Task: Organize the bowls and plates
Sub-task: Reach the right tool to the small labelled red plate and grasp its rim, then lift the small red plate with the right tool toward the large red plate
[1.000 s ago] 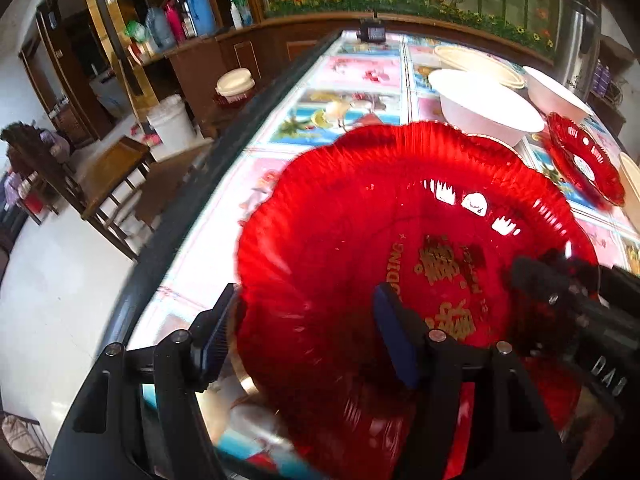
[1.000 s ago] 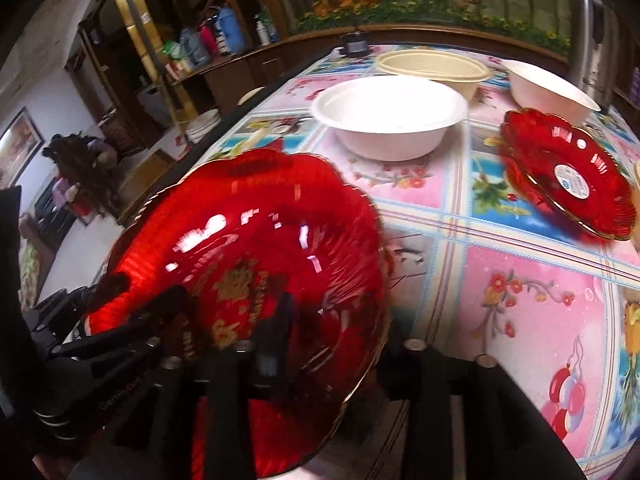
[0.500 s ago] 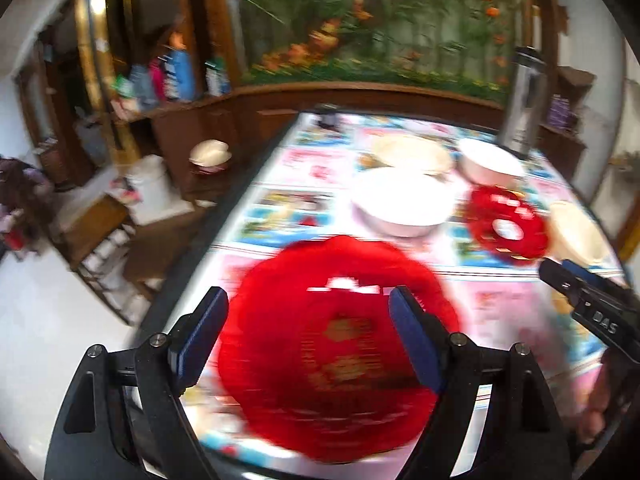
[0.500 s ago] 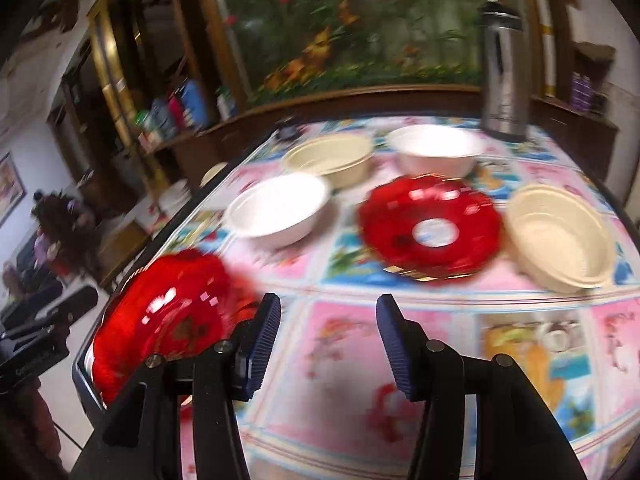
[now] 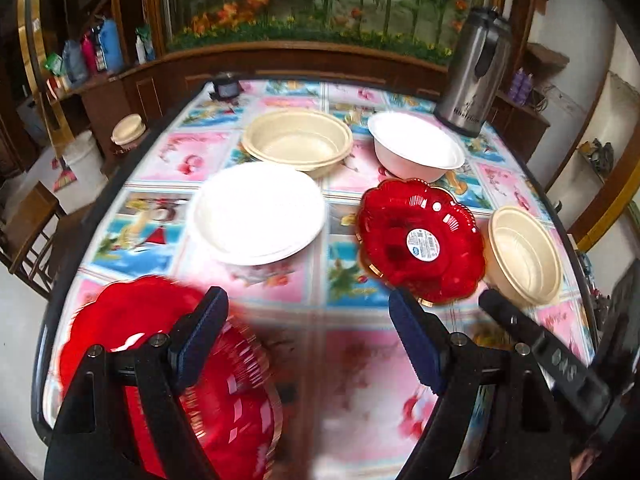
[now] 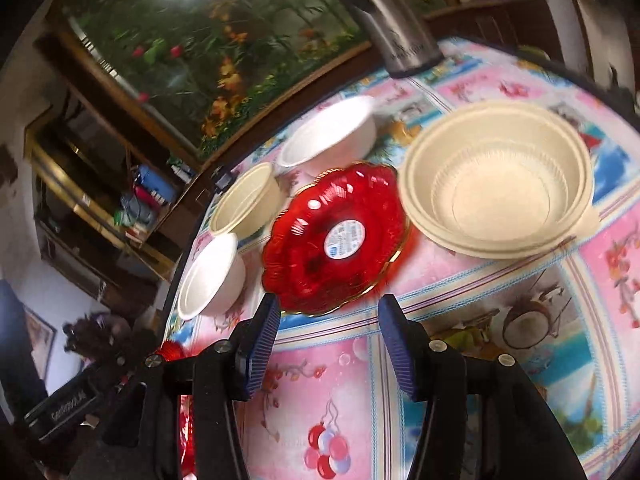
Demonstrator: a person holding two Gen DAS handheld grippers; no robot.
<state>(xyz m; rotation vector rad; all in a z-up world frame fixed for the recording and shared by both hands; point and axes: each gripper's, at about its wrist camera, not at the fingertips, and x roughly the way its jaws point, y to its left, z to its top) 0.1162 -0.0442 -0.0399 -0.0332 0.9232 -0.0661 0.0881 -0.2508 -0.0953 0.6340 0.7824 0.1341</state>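
Note:
A large red plate (image 5: 132, 332) lies at the table's near left corner, under my left gripper's left finger. A smaller red plate with a sticker (image 5: 420, 240) lies mid-table; it also shows in the right wrist view (image 6: 336, 240). Two white bowls (image 5: 260, 208) (image 5: 416, 146) and two cream bowls (image 5: 298, 144) (image 5: 524, 254) stand around it. My left gripper (image 5: 308, 332) is open and empty above the table. My right gripper (image 6: 328, 344) is open and empty, just short of the smaller red plate's near rim.
A steel thermos jug (image 5: 474, 80) stands at the table's far right. A small dark object (image 5: 226, 88) sits at the far left edge. The table has a dark rim (image 5: 60, 280); chairs and a bucket (image 5: 82, 160) are to the left.
Both grippers let go of the large red plate and pulled back. It now lies at the near left corner. The right gripper swung toward the smaller red plate.

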